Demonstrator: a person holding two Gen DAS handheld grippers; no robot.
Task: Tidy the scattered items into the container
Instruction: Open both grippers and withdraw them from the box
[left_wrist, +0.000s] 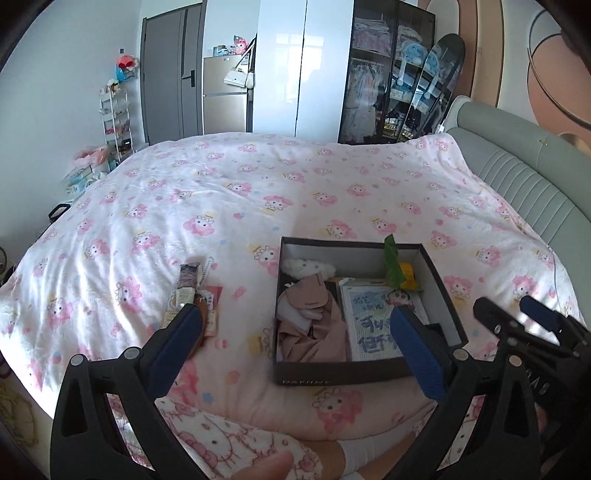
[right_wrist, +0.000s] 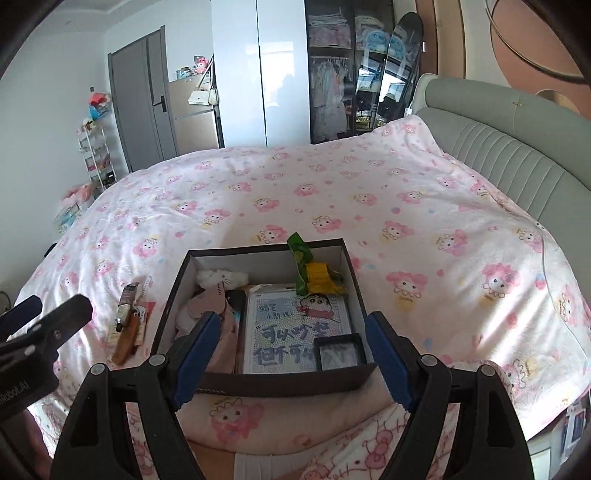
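the dark cardboard box (right_wrist: 280, 384) sits on the pink cartoon-print bedspread (right_wrist: 369, 192) close to the near edge of the bed, open-topped, pale inside. it already holds a crumpled pink garment (left_wrist: 314, 332) along its left side, a white fluffy plush (right_wrist: 221, 277) at the far left corner, a cartoon-printed flat pack (right_wrist: 291, 332) lying flat on the right, a small black-framed piece (right_wrist: 338, 352) on top of that at the near right corner, and green and yellow snack packets (right_wrist: 310, 271) poking above the far wall. left of the box, apart from it, a little cluster of loose items (left_wrist: 192, 299) lies on the bedspread; which pieces are what is hard to make out. the left gripper (left_wrist: 299, 332) hangs over the near edge, claw spread wide, nothing between the blue pads, its left finger hiding part of the cluster. the right gripper (right_wrist: 291, 354) hovers at the box's near wall, also spread and empty.
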